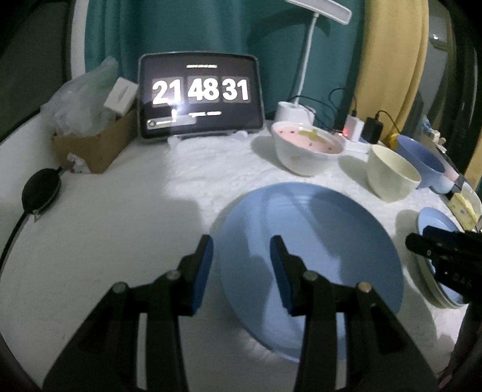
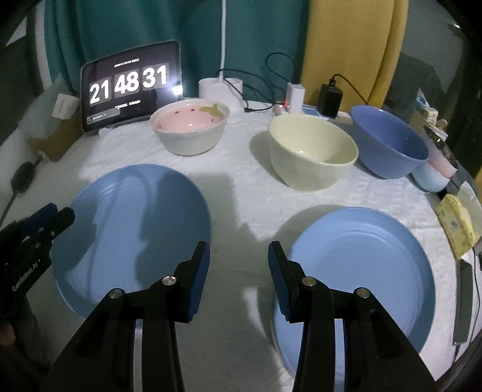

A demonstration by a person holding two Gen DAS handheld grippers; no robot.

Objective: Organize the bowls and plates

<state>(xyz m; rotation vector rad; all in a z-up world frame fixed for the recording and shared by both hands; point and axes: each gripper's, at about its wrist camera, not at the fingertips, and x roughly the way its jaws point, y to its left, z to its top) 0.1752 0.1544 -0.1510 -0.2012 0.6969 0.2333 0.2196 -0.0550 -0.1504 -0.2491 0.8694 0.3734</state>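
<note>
plates: two blue plates [image 2: 132, 229] [image 2: 361, 271], flat, apart | left gripper [image 1: 241, 265], right gripper [image 2: 239, 268]: jaws released, empty

Small text on tablet [image 1: 200, 93] illegible; lamp head [image 1: 322, 9] cropped.

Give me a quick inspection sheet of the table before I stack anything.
Surface: white cloth, bare in the middle.
Job's things: two blue plates in front; pink-lined bowl, cream bowl, blue bowl behind, all separate.
Clutter: tablet clock, cardboard box, yellow sponge.
Grippers: left gripper and right gripper open, holding nothing.
Cables: charger leads at back.
Surroundings: teal curtain.
</note>
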